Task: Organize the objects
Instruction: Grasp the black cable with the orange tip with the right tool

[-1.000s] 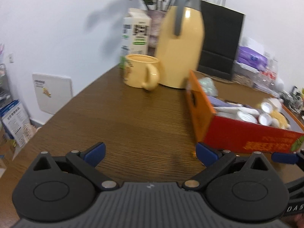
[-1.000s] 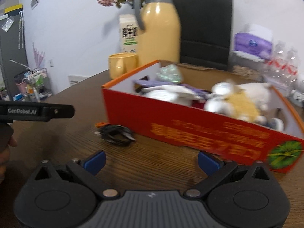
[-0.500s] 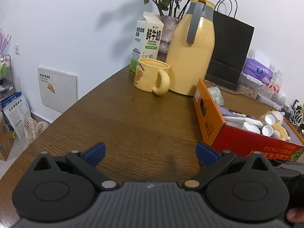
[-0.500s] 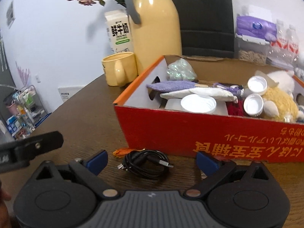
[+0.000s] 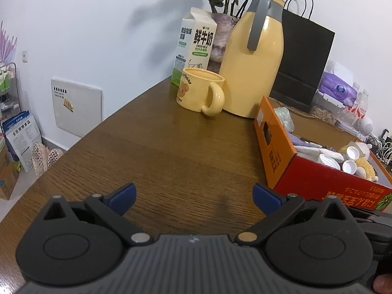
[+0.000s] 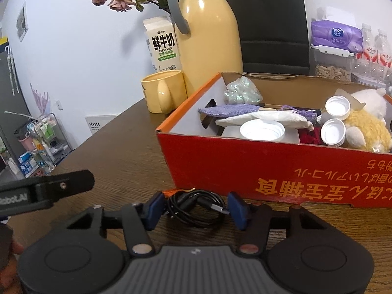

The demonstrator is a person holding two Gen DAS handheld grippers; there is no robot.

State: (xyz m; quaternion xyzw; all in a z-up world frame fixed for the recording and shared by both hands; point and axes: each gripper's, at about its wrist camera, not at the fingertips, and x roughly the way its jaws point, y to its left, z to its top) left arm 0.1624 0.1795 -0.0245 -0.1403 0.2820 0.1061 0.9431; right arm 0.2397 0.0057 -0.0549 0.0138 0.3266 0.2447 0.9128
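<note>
Right now our right tongs (image 6: pixel 194 209) have just been closing around the coiled black cable (image 6: pixel 196 205), which lies on the counter (image 6: pixel 117 156) between the pads, just in front of the red box (image 6: pixel 269 169); whether the pads press it yet we cannot tell. Its coil runs across the tongs. Our left tongs (image 5: pixel 193 196) hover wide and empty, farther off.

Red box (image 6: pixel 281 166) with orange lettering, black cable (image 6: pixel 196 205), yellow mug (image 5: pixel 199 93).
</note>
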